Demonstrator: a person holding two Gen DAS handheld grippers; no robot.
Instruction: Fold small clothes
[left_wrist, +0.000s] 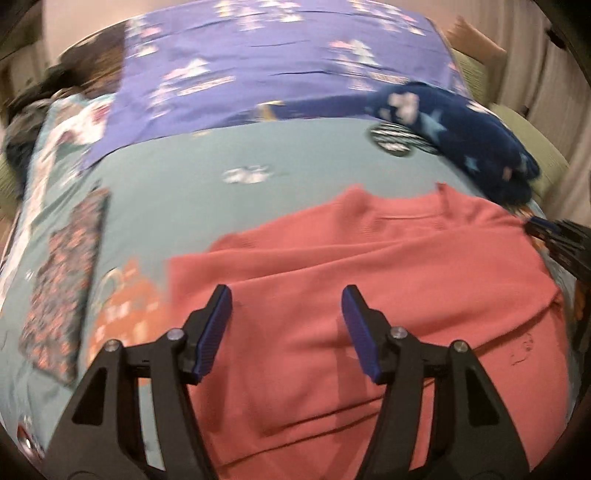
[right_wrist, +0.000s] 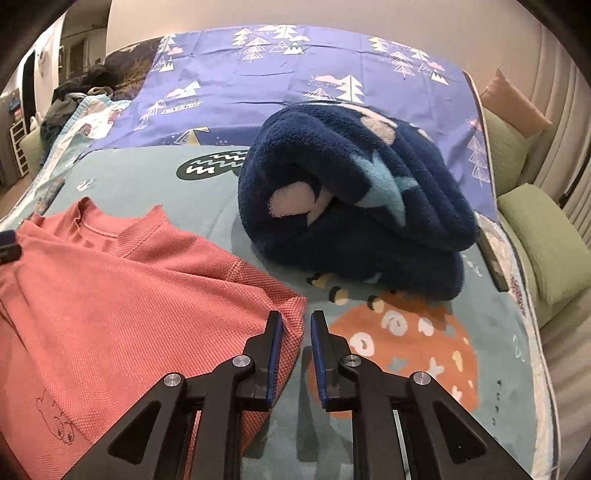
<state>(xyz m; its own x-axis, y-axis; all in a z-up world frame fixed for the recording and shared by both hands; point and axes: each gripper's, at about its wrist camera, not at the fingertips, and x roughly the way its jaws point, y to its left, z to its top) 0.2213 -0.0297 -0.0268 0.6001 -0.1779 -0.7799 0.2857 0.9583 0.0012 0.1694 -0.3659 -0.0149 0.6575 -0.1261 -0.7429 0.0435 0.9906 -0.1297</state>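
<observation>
A coral-pink small shirt (left_wrist: 369, 280) lies partly folded on the teal bedspread (left_wrist: 192, 192). My left gripper (left_wrist: 286, 299) is open and empty, hovering over the shirt's lower left part. In the right wrist view the shirt (right_wrist: 122, 295) fills the left side, its neck toward the back. My right gripper (right_wrist: 295, 325) stands narrowly open at the shirt's right corner; the fabric edge lies at the left finger (right_wrist: 275, 332), not clamped. The right gripper also shows at the right edge of the left wrist view (left_wrist: 554, 240).
A rolled dark blue fleece blanket (right_wrist: 354, 206) lies behind the right gripper. A folded patterned garment (left_wrist: 62, 291) lies at the left. A purple tree-print sheet (right_wrist: 295, 81) covers the back. Green cushions (right_wrist: 543, 236) line the right bed edge. Dark clothes (right_wrist: 81, 92) are piled far left.
</observation>
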